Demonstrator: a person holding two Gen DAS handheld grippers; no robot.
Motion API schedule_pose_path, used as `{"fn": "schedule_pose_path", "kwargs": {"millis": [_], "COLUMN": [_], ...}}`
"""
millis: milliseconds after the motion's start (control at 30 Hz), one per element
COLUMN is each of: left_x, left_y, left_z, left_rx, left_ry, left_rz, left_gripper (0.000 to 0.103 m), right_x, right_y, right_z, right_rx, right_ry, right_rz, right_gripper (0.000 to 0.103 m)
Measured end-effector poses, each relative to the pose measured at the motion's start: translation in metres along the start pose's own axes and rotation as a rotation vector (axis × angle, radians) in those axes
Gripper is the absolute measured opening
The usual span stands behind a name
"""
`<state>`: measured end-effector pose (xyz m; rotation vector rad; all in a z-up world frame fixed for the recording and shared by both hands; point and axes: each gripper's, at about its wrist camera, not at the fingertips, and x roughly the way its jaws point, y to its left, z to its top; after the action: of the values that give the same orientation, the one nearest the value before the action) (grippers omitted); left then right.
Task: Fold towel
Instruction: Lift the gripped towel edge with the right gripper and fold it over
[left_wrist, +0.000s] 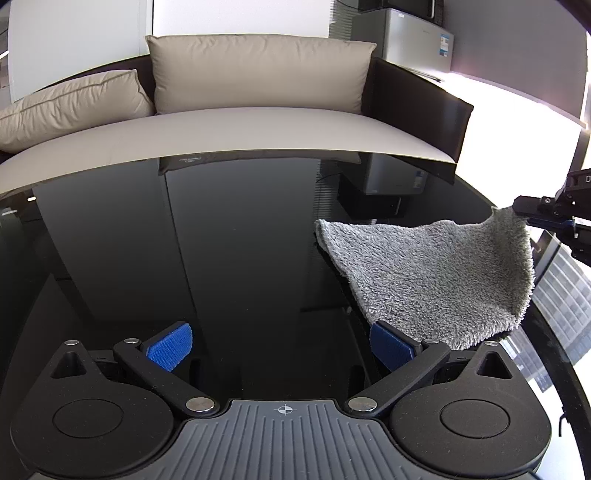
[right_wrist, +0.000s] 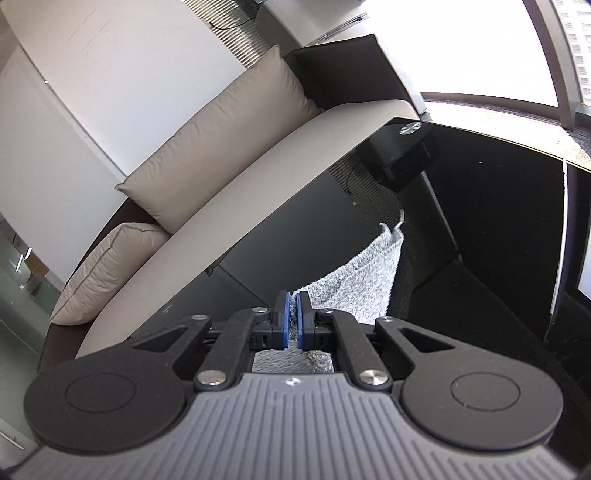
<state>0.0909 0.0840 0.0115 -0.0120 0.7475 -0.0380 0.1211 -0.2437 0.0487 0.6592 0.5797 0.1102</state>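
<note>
the left gripper (left_wrist: 280, 349) hangs low over a glossy black table (left_wrist: 229, 258), its two blue-padded fingers (left_wrist: 170, 345) spread wide apart with nothing between them. the grey fluffy towel (left_wrist: 436, 280) lies to the right of that gripper in the left wrist view, its near edge just behind the right-hand blue pad and partly overlapping it in the picture; whether cloth and pad touch cannot be told. the towel's far left corner rests on the dark surface, while its far right corner rises off the table toward the right gripper (left_wrist: 532, 208), which shows at the frame's right edge as a black and blue mechanism meeting that raised corner. in the right wrist view the right gripper (right_wrist: 293, 319) has its blue pads pressed close together with a thin strip of grey cloth caught between them, so it pinches the towel (right_wrist: 364, 280); the fabric hangs away from the pads in a sloping sheet toward the table (right_wrist: 498, 229), and more of it shows beneath the gripper body. beyond the table's far edge stands a sofa (left_wrist: 236, 129) with a pale beige seat and dark frame, carrying two beige cushions (left_wrist: 258, 74), one upright against the back and one lying slumped to its left. a grey cabinet-like unit (left_wrist: 410, 37) stands behind the sofa's right arm, and bright window light washes out the right side of both views.
</note>
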Motion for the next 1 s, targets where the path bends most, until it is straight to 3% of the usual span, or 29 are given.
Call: {"fn": "schedule_pose_path", "kwargs": {"millis": [300, 567, 900, 1000], "left_x": [-0.001, 0.001, 0.001, 0.001], "left_y": [0.009, -0.001, -0.007, -0.007], "left_z": [-0.002, -0.005, -0.009, -0.011], "left_rx": [-0.018, 0.013, 0.029, 0.031], "left_ry": [0.030, 0.049, 0.051, 0.058], "left_rz": [0.012, -0.014, -0.024, -0.024], "left_gripper": [0.102, 0.102, 0.102, 0.102], "right_x": [0.028, 0.032, 0.026, 0.021], "right_y": [0.050, 0.067, 0.076, 0.082], "right_z": [-0.029, -0.046, -0.046, -0.046], "right_rx": [-0.201, -0.252, -0.286, -0.326], "right_ry": [0.174, 0.267, 0.278, 0.285], "right_rz": [0.243, 0.323, 0.381, 0.433], "right_gripper": [0.004, 0.004, 0.004, 0.004]}}
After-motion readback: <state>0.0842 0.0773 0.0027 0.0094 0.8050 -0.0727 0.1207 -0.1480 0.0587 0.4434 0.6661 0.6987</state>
